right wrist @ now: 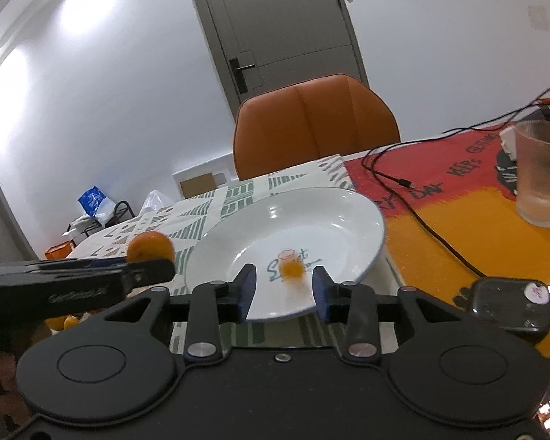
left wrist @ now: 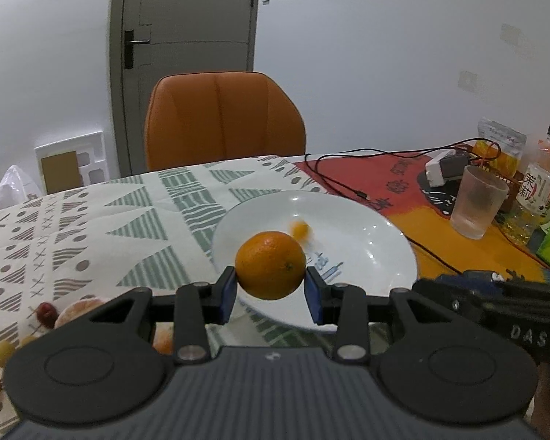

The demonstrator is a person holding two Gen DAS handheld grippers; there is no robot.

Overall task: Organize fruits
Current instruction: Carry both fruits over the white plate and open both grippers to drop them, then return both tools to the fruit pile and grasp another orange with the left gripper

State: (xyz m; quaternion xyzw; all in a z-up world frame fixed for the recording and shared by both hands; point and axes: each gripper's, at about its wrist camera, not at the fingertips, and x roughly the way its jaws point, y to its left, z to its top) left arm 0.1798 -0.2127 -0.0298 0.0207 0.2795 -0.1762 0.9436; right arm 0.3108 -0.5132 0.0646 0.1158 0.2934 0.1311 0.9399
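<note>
On your far left, the loose fruits [left wrist: 47, 315] lie on the patterned cloth at the near edge of the bench [left wrist: 91, 220]: a red one, a pale peeled-looking one and some small yellow ones, all well apart from the plate.

Your left tongs [left wrist: 270, 286] are clenched on the orange [left wrist: 270, 264], one blue pad on each flank, so the fruit sits level between them. From this pair, the white plate [left wrist: 385, 256] lies straight ahead and just below; the orange hangs over its near rim, left of the plate's middle. In the right wrist view the same orange shows out beyond the plate's left edge, so how far over the rim it sits is hard to judge.

Further right, your right tongs [right wrist: 284, 289] are released, pads standing apart with nothing pressed between them. The small orange fruit [right wrist: 291, 267] is blurred in both views and lies in the plate's well, just ahead of that gap, on the printed lettering.

So the left hand has the coming move: I judge you must carry the orange forward and a little right, lower it clear of the small fruit, then let go. The right hand sits close by, so mind the crossing.
</note>
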